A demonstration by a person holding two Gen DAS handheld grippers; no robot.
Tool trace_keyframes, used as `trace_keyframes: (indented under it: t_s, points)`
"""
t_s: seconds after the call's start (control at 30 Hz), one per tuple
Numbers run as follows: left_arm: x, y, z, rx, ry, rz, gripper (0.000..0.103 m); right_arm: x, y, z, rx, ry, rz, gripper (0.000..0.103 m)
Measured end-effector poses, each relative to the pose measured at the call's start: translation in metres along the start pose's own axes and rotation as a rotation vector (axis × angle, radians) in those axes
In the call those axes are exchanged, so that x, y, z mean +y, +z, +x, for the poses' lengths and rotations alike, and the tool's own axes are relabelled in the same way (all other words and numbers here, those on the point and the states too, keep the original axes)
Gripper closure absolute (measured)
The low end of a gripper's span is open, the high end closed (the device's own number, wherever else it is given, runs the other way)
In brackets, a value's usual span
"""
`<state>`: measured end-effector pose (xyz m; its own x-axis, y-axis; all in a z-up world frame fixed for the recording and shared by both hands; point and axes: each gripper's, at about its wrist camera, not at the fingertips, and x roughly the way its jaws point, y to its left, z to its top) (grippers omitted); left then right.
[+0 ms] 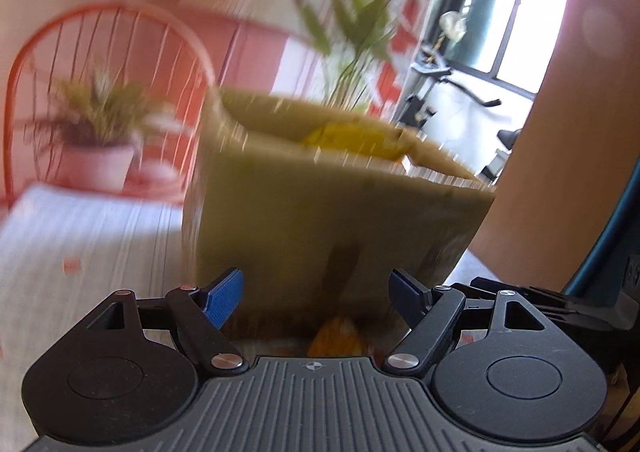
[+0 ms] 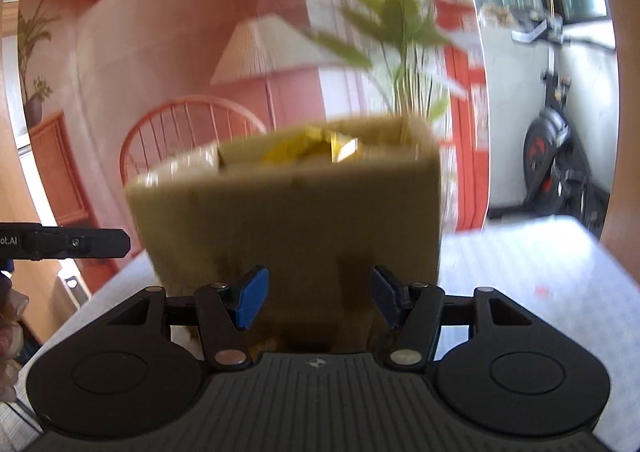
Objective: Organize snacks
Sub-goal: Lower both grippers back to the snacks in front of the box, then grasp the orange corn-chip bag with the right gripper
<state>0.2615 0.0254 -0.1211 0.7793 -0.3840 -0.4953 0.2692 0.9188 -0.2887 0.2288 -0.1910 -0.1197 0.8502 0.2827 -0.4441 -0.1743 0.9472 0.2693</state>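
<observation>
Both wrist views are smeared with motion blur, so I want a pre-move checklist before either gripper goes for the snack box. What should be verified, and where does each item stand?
1. left gripper jaws apart, nothing between the pads: ok.
2. right gripper jaws apart, nothing held: ok.
3. Cardboard box upright on the table, top open: ok.
4. Yellow snack packet sits inside the box, showing above the rim: ok.
5. Orange item lying low in front of the box, identity and exact position: cannot tell, too blurred.
6. Sharp enough view to aim a grasp: not ok, both pictures are blurred.
</observation>
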Motion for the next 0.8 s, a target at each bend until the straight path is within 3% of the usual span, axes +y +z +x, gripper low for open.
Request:
trace_keyframes:
  t_s: [0.17, 0.2, 0.27, 0.43, 0.53, 0.8]
  points:
    - [0.014, -0.023, 0.008, 0.054, 0.042, -0.048, 0.021, 0.008, -0.023, 0.009, 0.076, 0.006, -0.041, 0.041]
    - [0.018, -0.026, 0.009, 0.061, 0.052, -0.057, 0.021, 0.012, -0.026, 0.011, 0.091, 0.014, -0.063, 0.039]
    - [0.027, -0.030, 0.008, 0.070, 0.077, -0.074, 0.021, 0.020, -0.033, 0.016, 0.120, 0.039, -0.117, 0.022]
    - [0.043, -0.033, 0.006, 0.074, 0.114, -0.109, 0.021, 0.039, -0.046, 0.029, 0.165, 0.060, -0.226, 0.012]
    - [0.048, -0.035, 0.005, 0.076, 0.137, -0.115, 0.021, 0.051, -0.053, 0.039, 0.189, 0.083, -0.295, 0.007]
    - [0.044, -0.042, -0.001, 0.072, 0.201, -0.093, 0.021, 0.079, -0.074, 0.061, 0.231, 0.076, -0.483, 0.007]
